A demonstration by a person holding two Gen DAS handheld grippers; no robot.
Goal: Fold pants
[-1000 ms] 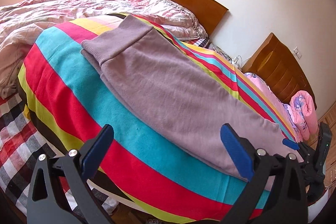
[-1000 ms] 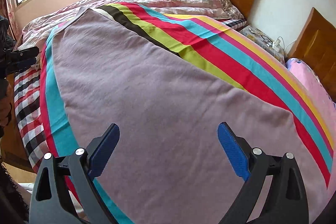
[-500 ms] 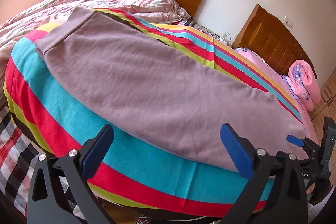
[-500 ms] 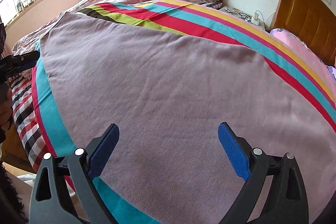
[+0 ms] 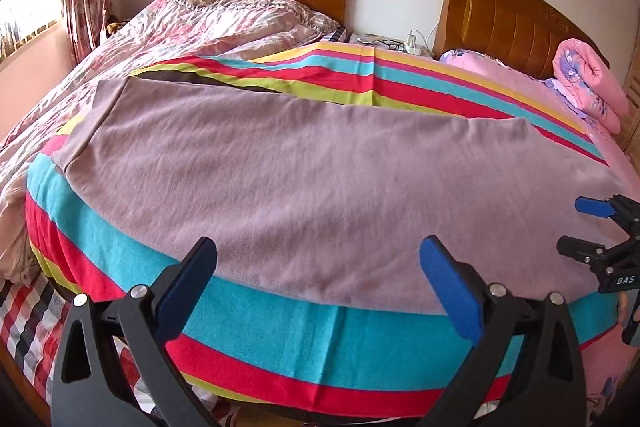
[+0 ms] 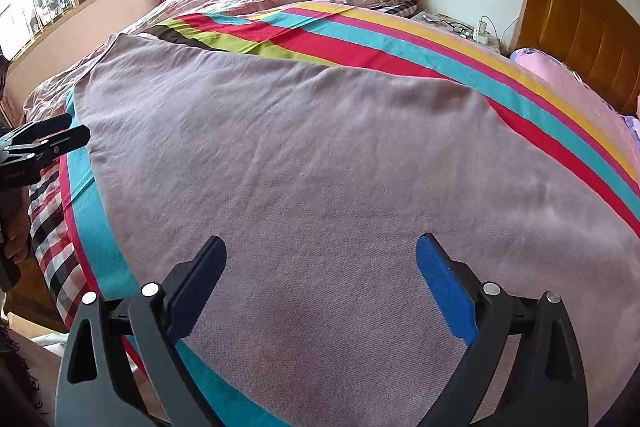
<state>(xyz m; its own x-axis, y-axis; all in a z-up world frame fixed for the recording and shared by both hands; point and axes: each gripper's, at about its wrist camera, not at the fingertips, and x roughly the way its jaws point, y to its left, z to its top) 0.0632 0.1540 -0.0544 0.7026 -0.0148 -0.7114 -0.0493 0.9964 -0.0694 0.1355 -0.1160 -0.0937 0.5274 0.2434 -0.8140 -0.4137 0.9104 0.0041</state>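
Striped blanket [image 5: 280, 323] on bed; mauve pants [image 5: 320, 179] flat; left gripper [image 5: 316, 275], right gripper [image 6: 320, 275] spread, empty.

Mauve pants [image 5: 320, 179], rainbow-striped blanket [image 5: 280, 339], floral pink quilt [image 5: 200, 27]

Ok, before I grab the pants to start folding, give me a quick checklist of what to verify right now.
1. Left gripper jaws open: ok.
2. Right gripper jaws open: ok.
3. Pants lying flat on the striped blanket: ok, only light wrinkles.
4. Nothing resting on the pants: ok.
5. Waistband end visible at far left: ok.
6. Leg cuffs visible: cannot tell, that end runs out of view.
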